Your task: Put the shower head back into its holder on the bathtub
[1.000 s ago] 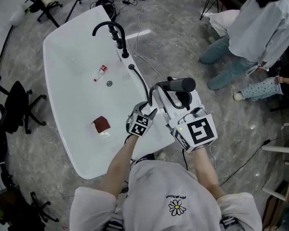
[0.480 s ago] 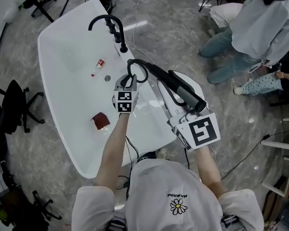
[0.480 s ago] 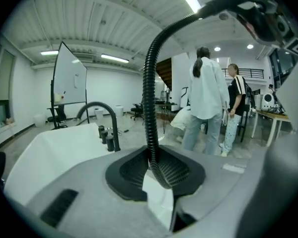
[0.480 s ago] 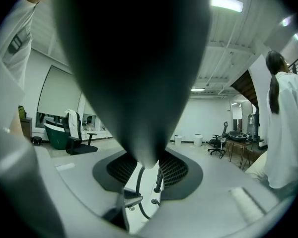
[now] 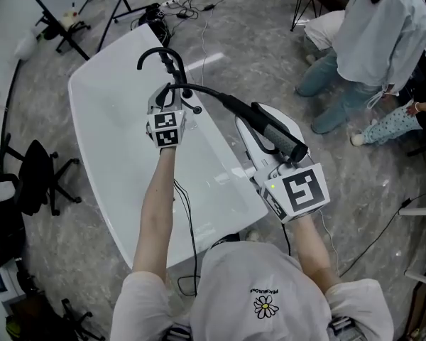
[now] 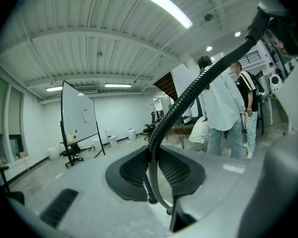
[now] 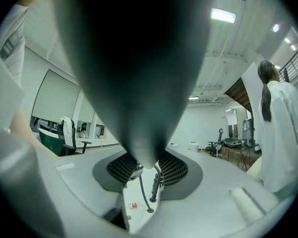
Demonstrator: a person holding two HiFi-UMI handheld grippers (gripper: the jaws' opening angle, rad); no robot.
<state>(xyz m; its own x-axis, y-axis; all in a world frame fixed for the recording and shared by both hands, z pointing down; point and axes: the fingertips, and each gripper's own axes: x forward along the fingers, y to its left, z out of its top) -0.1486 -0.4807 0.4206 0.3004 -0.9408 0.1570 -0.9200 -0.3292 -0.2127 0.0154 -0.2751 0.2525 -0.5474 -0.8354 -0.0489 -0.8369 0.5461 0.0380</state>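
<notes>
White bathtub (image 5: 113,155), black faucet (image 5: 160,54) at its far rim. Right gripper (image 5: 259,130) clamped on the black shower head (image 5: 277,137), which it holds over the tub's right rim, apart from the faucet. Left gripper (image 5: 172,98) pinched shut on the ribbed hose (image 5: 209,93), just beside the faucet.

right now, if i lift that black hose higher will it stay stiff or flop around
Likely floppy: the hose is ribbed and curves in an arc between the left gripper and the shower head, so it should bend and sag where unsupported. Probably grippy rather than slippery, given those ribs. It may tug the shower head as it swings.
</notes>
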